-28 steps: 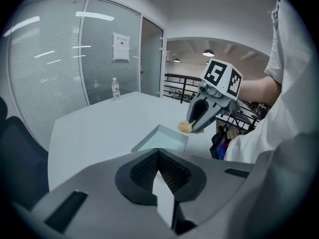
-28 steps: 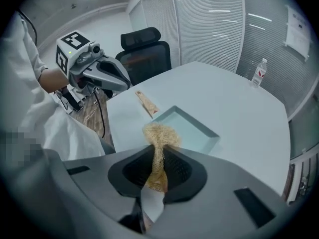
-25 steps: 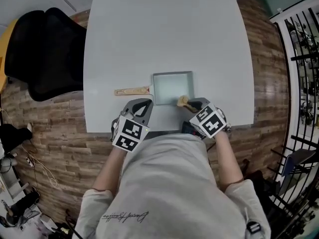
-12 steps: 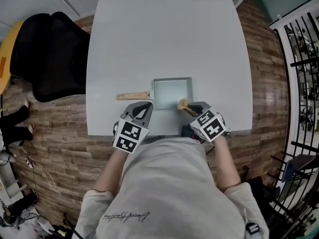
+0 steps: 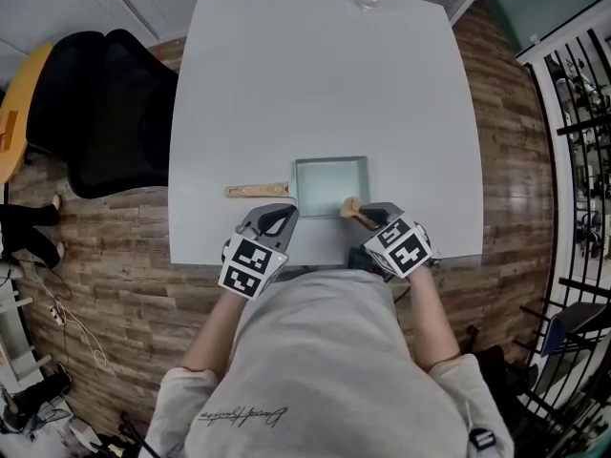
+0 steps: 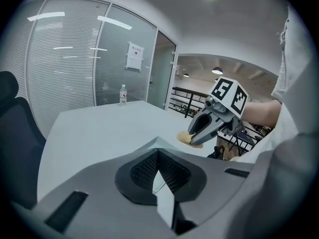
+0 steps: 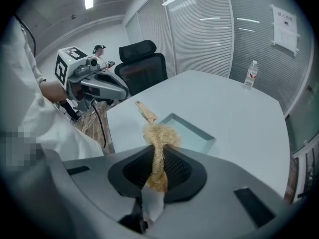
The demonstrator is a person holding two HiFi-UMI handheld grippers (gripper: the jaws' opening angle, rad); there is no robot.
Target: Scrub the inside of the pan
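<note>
Jaws of my right gripper [image 7: 159, 156] pinch a straw-coloured scrubber [image 7: 160, 132]; my left gripper [image 6: 158, 158] is closed, empty. Just ahead, the pan [image 7: 192, 133] looks barely scrubbed yet.

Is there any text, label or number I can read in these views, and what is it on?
No text here can be read.
Shirt print: cursive script, too blurred to read.
Wall notice: print too small to read.
Bottle label: too small to read.
Marker cubes: black-and-white square patterns only, no words.
</note>
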